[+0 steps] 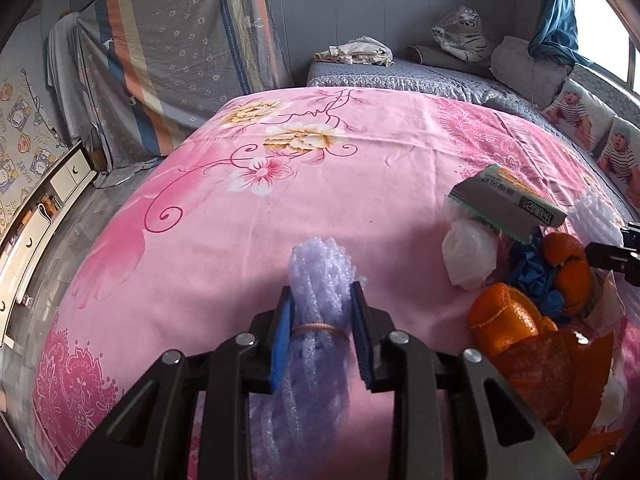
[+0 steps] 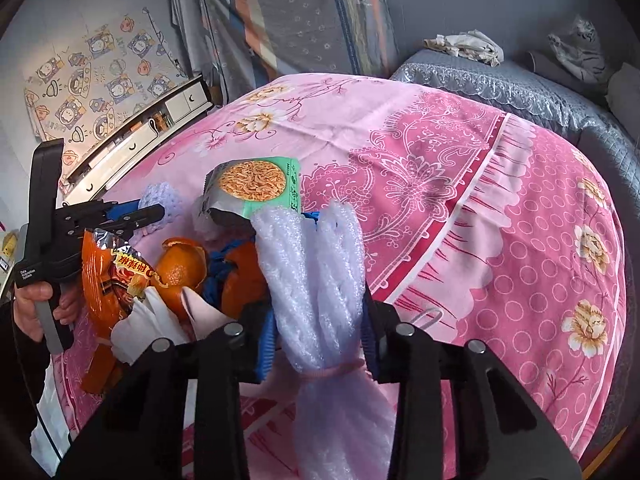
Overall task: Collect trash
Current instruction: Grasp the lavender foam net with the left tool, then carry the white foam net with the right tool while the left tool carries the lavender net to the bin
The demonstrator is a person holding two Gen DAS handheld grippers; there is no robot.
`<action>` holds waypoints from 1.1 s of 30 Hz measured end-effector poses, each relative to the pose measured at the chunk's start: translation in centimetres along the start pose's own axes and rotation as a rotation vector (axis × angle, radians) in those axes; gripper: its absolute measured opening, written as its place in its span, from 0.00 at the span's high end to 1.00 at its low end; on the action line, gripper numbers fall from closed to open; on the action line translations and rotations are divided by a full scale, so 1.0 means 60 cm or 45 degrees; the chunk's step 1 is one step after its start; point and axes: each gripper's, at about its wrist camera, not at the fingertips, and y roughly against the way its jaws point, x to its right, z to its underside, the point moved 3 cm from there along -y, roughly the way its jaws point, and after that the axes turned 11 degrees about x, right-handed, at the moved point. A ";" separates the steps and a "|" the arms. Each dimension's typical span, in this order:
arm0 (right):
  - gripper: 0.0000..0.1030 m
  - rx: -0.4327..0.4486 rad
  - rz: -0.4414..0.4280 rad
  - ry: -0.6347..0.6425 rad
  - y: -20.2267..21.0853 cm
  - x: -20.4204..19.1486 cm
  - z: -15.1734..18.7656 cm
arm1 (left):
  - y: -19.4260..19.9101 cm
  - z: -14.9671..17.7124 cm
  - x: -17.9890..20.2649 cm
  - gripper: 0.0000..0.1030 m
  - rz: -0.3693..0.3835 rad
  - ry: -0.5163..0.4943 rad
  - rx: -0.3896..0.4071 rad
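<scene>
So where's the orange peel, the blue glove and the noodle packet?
orange peel (image 1: 502, 322), left wrist view, its rounded outer skin.
blue glove (image 1: 534, 276), left wrist view, crumpled middle.
noodle packet (image 2: 256, 181), right wrist view, the printed noodle picture.

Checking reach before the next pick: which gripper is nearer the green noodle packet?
Right. The right gripper, shut on a white foam net, sits just below the green noodle packet; the left gripper is farther off, beyond the orange peels.
</scene>
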 end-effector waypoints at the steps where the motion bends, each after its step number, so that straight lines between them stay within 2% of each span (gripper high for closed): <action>1: 0.73 0.000 -0.005 0.000 0.001 -0.001 0.001 | 0.001 -0.001 -0.002 0.77 -0.002 0.006 0.002; 9: 0.75 0.066 -0.024 -0.035 0.046 -0.006 -0.014 | 0.036 -0.018 -0.027 0.79 -0.042 0.093 0.076; 19: 0.75 0.189 -0.005 -0.054 0.144 -0.007 -0.042 | 0.119 -0.055 -0.009 0.79 -0.009 0.120 0.193; 33: 0.75 0.425 0.063 -0.072 0.325 0.017 -0.071 | 0.241 -0.121 0.108 0.79 0.128 0.104 0.372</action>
